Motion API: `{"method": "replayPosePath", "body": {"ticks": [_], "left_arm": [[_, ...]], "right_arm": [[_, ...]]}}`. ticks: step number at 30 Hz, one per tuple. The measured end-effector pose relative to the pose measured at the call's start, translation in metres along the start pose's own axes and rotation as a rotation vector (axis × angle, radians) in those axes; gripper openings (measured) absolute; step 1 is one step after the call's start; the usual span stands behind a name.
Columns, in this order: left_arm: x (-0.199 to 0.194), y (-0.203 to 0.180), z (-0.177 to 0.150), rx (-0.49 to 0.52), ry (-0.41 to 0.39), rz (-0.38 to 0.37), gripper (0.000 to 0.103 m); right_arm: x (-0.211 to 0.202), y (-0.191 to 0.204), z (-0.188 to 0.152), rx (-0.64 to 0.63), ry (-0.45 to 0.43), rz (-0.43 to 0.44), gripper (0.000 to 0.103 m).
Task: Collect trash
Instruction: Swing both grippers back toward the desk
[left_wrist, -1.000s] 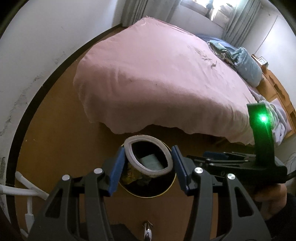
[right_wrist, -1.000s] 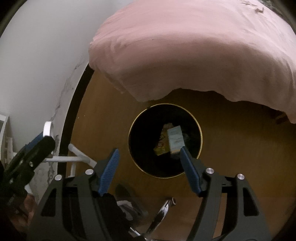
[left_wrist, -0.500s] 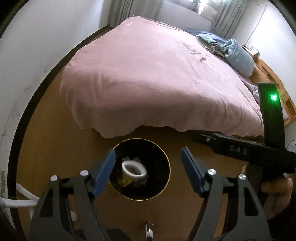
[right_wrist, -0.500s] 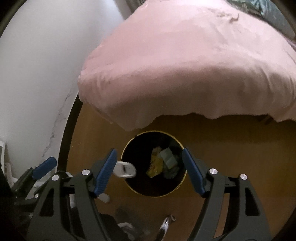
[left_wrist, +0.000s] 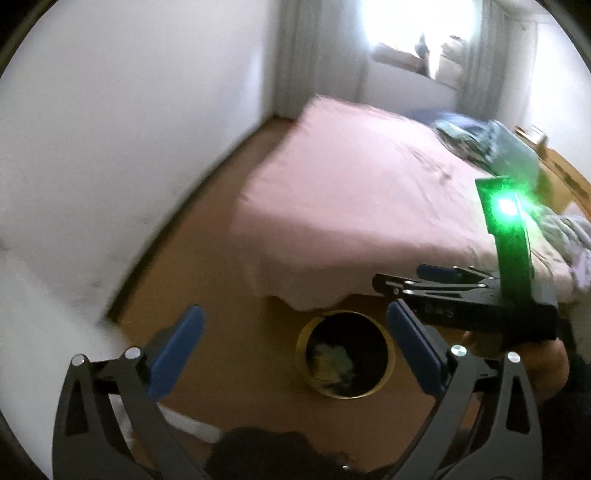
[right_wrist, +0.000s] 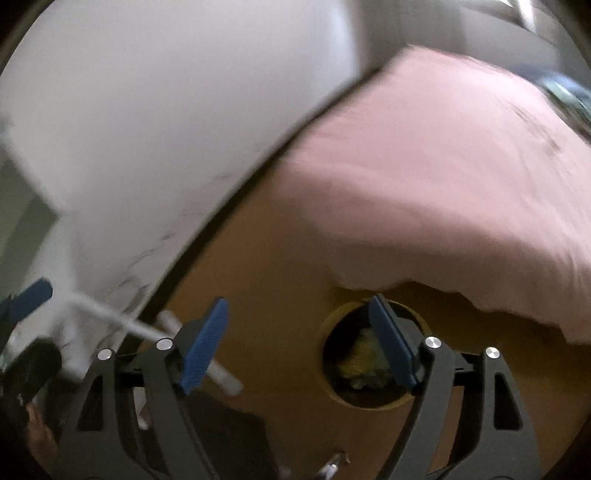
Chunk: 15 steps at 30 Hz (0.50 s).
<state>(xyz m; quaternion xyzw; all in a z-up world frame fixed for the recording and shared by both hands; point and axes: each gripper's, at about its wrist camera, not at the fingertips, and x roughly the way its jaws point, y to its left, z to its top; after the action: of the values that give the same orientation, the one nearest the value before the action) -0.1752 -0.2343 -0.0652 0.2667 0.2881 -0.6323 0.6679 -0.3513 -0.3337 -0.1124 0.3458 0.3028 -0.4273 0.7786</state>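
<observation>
The left gripper (left_wrist: 291, 350) stands with its two blue-padded jaws spread wide and nothing between them but air. Seen from its own camera, the round black waste bin with a gold rim (left_wrist: 386, 373) sits on the floor below and ahead, nearer the right-hand jaw than the left one, and apart from both. Inside the bin lies crumpled yellowish and pale trash (left_wrist: 332, 363), blurred, so single pieces cannot be told.

The right gripper (right_wrist: 301, 345) also has its blue-padded jaws wide apart and holds nothing. In its view the right-hand jaw crosses in front of the bin's opening, above it rather than touching it. In the left wrist view this gripper shows from the side as a black body with a glowing green light, just right of the bin and above it, with a hand (left_wrist: 543, 360) wrapped round its grip.

The bin stands on a brown wooden floor (left_wrist: 229, 295), just beside the foot edge of a bed under a pink cover (left_wrist: 362, 206), whose hem hangs over the bin's far rim. Left of the bin, well apart, a white wall (left_wrist: 129, 129) runs along the floor, and white tubing (right_wrist: 122, 321) lies near its base.
</observation>
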Motion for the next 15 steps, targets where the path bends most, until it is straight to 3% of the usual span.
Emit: {"method": "replayPosePath", "body": {"ticks": [5, 9, 15], "left_arm": [[-0.094, 0.095, -0.041, -0.145, -0.017, 0.228, 0.096], [-0.173, 0.181, -0.111, -0.376, -0.017, 0.402, 0.096], [-0.263, 0.254, -0.212, -0.605, 0.011, 0.635, 0.096]], "right_arm": [[-0.020, 0.138, -0.015, -0.260, 0.000, 0.227, 0.082], [-0.020, 0.256, -0.042, -0.479, 0.061, 0.408, 0.082], [-0.032, 0.408, -0.095, -0.734, 0.146, 0.608, 0.082]]}}
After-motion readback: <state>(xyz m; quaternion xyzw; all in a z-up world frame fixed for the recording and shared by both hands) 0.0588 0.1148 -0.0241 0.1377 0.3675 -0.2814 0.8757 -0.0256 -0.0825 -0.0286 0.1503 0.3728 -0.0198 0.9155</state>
